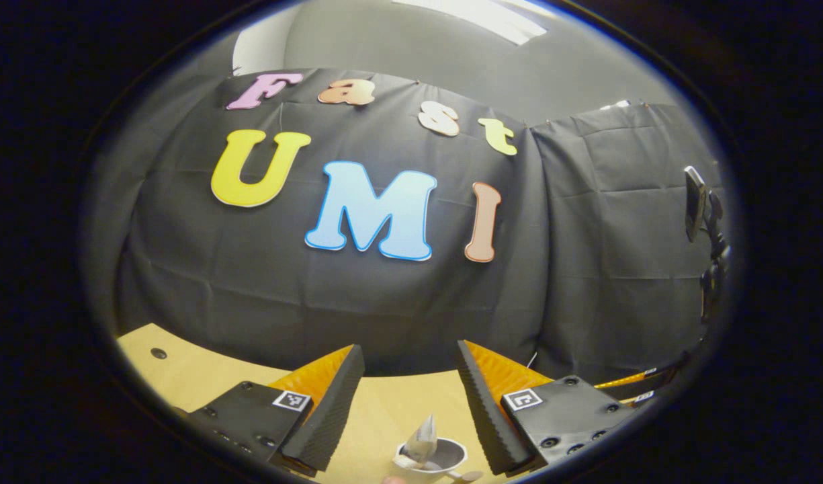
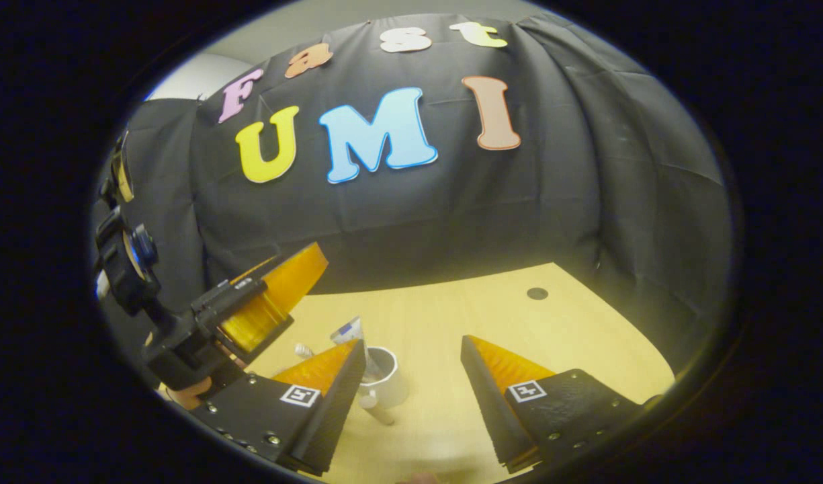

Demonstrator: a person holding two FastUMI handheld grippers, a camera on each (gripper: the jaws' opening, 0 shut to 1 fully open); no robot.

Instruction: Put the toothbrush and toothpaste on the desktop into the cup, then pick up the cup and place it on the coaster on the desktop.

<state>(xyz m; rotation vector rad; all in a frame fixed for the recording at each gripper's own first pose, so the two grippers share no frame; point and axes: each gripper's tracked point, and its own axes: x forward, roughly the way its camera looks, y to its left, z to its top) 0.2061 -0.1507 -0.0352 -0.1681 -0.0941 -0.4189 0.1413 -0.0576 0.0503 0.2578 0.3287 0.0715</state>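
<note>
A white cup (image 2: 386,380) stands on the wooden desktop (image 2: 518,323) with the toothpaste tube (image 2: 348,331) upright inside it. A small white end (image 2: 304,349) pokes out to the cup's left; I cannot tell if it is the toothbrush. My right gripper (image 2: 411,343) is open, held above and just in front of the cup, which sits by its left finger. In the left gripper view the cup (image 1: 445,460) and the tube (image 1: 426,435) lie low between the fingers of my left gripper (image 1: 408,349), which is open and raised above them. A short stub (image 2: 377,409) sticks out at the cup's base.
The left gripper's finger (image 2: 277,289) hangs to the left of the cup, with a hand (image 2: 183,393) on its body. A phone on a stand (image 1: 697,202) is at the right side of the booth. A small round hole (image 2: 537,293) marks the desktop's far right.
</note>
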